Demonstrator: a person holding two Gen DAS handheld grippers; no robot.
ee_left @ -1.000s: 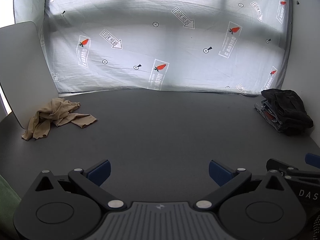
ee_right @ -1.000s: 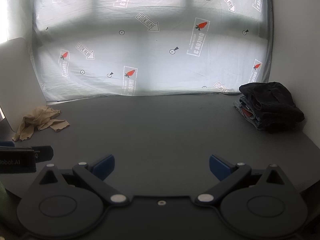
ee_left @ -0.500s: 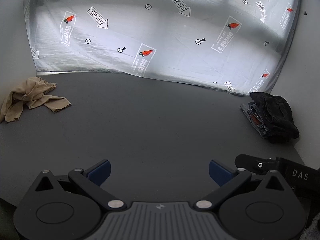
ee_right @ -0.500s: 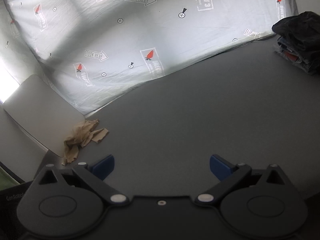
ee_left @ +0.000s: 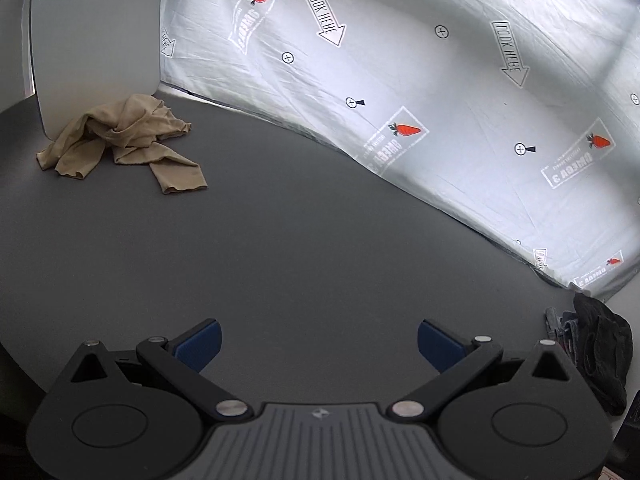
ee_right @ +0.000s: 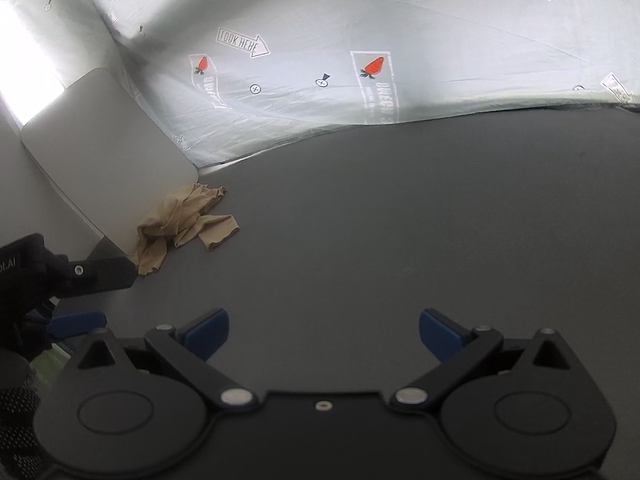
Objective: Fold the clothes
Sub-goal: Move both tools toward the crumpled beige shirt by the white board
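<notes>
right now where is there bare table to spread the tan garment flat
The grey table is bare between the crumpled tan garment at far left and the dark folded pile at right, up to the printed backdrop sheet. Only those corners are crowded.

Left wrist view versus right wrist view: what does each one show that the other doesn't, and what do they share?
Only the left wrist view shows the dark folded pile at the table's far right. Only the right wrist view shows the other gripper's black body entering from the left edge. Both show the crumpled tan garment lying on the grey table by the leaning white board, the printed sheet behind, and open, empty jaws on the left gripper and right gripper.
</notes>
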